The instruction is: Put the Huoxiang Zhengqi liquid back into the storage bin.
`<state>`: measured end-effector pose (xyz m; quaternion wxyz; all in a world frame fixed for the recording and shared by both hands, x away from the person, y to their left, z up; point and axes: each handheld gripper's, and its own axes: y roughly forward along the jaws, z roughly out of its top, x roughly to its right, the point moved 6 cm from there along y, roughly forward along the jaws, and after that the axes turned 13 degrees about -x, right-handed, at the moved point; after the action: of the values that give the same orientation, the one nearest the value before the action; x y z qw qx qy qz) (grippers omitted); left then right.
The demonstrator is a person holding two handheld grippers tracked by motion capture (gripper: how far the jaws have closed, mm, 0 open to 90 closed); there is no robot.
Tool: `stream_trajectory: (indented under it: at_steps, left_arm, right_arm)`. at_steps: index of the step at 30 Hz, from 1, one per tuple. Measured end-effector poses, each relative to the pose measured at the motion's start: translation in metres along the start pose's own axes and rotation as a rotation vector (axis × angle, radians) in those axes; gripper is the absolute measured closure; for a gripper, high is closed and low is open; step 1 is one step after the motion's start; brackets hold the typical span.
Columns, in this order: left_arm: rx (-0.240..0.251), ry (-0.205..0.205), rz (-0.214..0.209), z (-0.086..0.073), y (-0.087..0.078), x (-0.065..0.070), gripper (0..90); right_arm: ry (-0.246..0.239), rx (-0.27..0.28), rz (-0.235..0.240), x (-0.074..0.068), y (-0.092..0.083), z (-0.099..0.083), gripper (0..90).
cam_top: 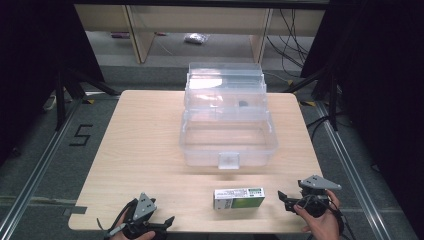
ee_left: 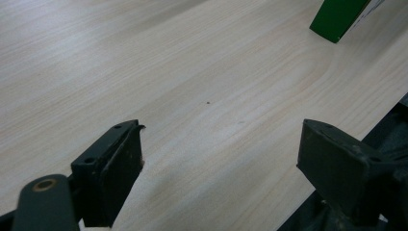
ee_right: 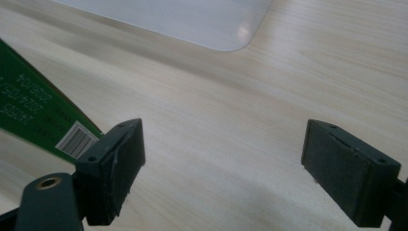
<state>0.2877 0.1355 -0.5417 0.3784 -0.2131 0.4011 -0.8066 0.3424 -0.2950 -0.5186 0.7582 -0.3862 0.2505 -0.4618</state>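
**Helper:** Box [cam_top: 239,197] first: your small green and white carton lies flat on the bench [cam_top: 145,145], near your edge, between your two hands. It is closer to your right tongs [cam_top: 283,198] than to your left tongs [cam_top: 167,223].

**Operator:** Am I holding it?

**Helper:** No. Both tongs stand wide with nothing between them. You look to be at the start, just before the pick-up.

**Operator:** What comes next?

**Helper:** I think you slide the right tongs sideways to the box, fit them over its narrow sides, and squeeze. Then you lift it toward the clear tub [cam_top: 228,135], which sits open in the middle of the bench.

**Operator:** What does the box look like up close?

**Helper:** Green side, white top, a barcode [ee_right: 76,139] and some printed dates. It looks light and stiff. The words on top are too blurry for me to read.
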Motion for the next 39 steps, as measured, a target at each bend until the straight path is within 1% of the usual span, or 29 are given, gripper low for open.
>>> stream_trajectory:
  at_steps: [1, 6, 7, 8, 9, 10, 11, 12, 13, 14, 15, 17, 19, 20, 21, 22, 23, 25, 26, 27, 29, 30, 31, 32, 34, 35, 37, 38, 39]
  left_arm:
    - [-0.003, -0.003, 0.001, 0.000, 0.000, 0.000, 15.2]
    - [0.000, 0.005, 0.001, 0.000, 0.001, 0.000, 15.2]
    - [-0.001, 0.006, 0.001, 0.000, 0.001, 0.000, 15.2]
    - [0.000, 0.004, 0.000, 0.000, 0.001, 0.000, 15.2]
    - [-0.001, 0.003, -0.001, 0.000, 0.001, 0.000, 15.2]
    - [-0.001, 0.003, -0.001, 0.000, 0.001, 0.000, 15.1]
    - [0.004, 0.002, -0.003, 0.000, 0.001, 0.000, 15.2]
    - [0.004, 0.002, -0.002, 0.000, 0.001, -0.001, 15.2]
    - [-0.007, 0.013, 0.009, 0.000, 0.001, -0.002, 15.2]
    - [0.000, 0.010, -0.001, 0.000, 0.001, -0.001, 15.2]
    - [-0.013, 0.014, 0.009, -0.001, 0.000, -0.002, 15.2]
    - [0.005, 0.001, -0.003, 0.000, 0.001, 0.000, 15.2]
    - [0.005, -0.002, -0.003, 0.000, 0.001, 0.000, 15.2]
    - [-0.007, 0.011, 0.001, -0.001, 0.000, -0.002, 15.2]
    - [0.003, -0.003, -0.005, 0.000, 0.001, 0.000, 15.2]
    - [-0.008, 0.016, 0.006, 0.000, 0.001, -0.002, 15.1]
    - [-0.007, 0.005, 0.005, 0.000, 0.001, -0.002, 15.2]
    - [-0.007, 0.006, -0.005, 0.000, 0.001, -0.001, 15.2]
    - [-0.007, 0.004, -0.005, 0.000, 0.001, -0.001, 15.2]
    - [-0.008, 0.005, -0.005, 0.000, 0.001, -0.001, 15.2]
    - [-0.008, 0.005, -0.007, 0.000, 0.001, 0.000, 15.1]
    - [-0.009, 0.005, -0.008, 0.000, 0.001, 0.000, 15.2]
    - [-0.008, 0.007, -0.008, 0.000, 0.002, 0.000, 15.2]
    - [-0.007, 0.005, -0.008, 0.000, 0.002, 0.000, 15.2]
    - [-0.023, 0.009, -0.003, -0.001, 0.002, 0.000, 15.2]
    - [-0.021, 0.009, 0.001, 0.000, 0.001, -0.001, 15.2]
    - [-0.024, 0.013, -0.006, -0.001, 0.001, -0.001, 15.2]
    - [-0.024, 0.013, -0.006, -0.001, 0.001, -0.001, 15.2]
    - [-0.020, 0.006, -0.006, -0.001, 0.001, -0.001, 15.2]
  right_arm:
    - [-0.008, 0.013, -0.009, 0.000, -0.001, 0.001, 16.3]
    - [-0.059, 0.018, 0.023, -0.008, -0.004, 0.005, 16.5]
    - [-0.028, -0.003, 0.041, -0.014, -0.005, 0.005, 16.5]
    - [-0.070, 0.003, 0.024, -0.014, -0.005, 0.006, 16.5]
    - [-0.097, -0.004, 0.030, -0.015, -0.004, 0.007, 16.7]
    - [-0.097, -0.004, 0.030, -0.015, -0.004, 0.007, 16.7]
    - [-0.118, -0.003, 0.027, -0.018, -0.006, 0.008, 16.3]
    - [-0.142, -0.017, 0.026, -0.019, -0.008, 0.009, 15.6]
    - [-0.183, -0.013, 0.029, -0.020, -0.008, 0.010, 16.2]
    - [-0.173, -0.023, 0.024, -0.022, -0.010, 0.010, 16.3]
    - [-0.177, -0.027, 0.020, -0.024, -0.011, 0.009, 15.6]
    - [-0.228, -0.026, 0.014, -0.022, -0.013, 0.011, 16.2]
    - [-0.238, -0.041, 0.017, -0.023, -0.015, 0.009, 15.9]
    - [-0.259, -0.060, 0.021, -0.025, -0.016, 0.008, 15.8]
    - [-0.260, -0.070, 0.027, -0.028, -0.017, 0.007, 15.9]
    - [-0.260, -0.081, 0.030, -0.031, -0.019, 0.005, 16.2]
    - [-0.280, -0.091, 0.029, -0.032, -0.021, 0.006, 16.5]
    - [-0.319, -0.094, 0.036, -0.035, -0.024, 0.007, 16.1]
    - [-0.318, -0.103, 0.055, -0.040, -0.025, 0.006, 16.1]
    - [-0.344, -0.099, 0.062, -0.042, -0.026, 0.007, 16.4]
    - [-0.356, -0.105, 0.073, -0.045, -0.028, 0.008, 16.3]
    - [-0.389, -0.104, 0.081, -0.048, -0.031, 0.009, 16.3]
    - [-0.421, -0.096, 0.077, -0.049, -0.032, 0.012, 16.1]
    - [-0.435, -0.095, 0.080, -0.051, -0.033, 0.013, 16.1]
    - [-0.434, -0.110, 0.088, -0.057, -0.036, 0.015, 16.1]
    - [-0.482, -0.107, 0.093, -0.059, -0.038, 0.020, 16.1]
    - [-0.508, -0.113, 0.092, -0.063, -0.040, 0.024, 16.2]
    - [-0.506, -0.123, 0.092, -0.065, -0.041, 0.026, 16.3]
    - [-0.529, -0.124, 0.087, -0.067, -0.042, 0.028, 16.4]
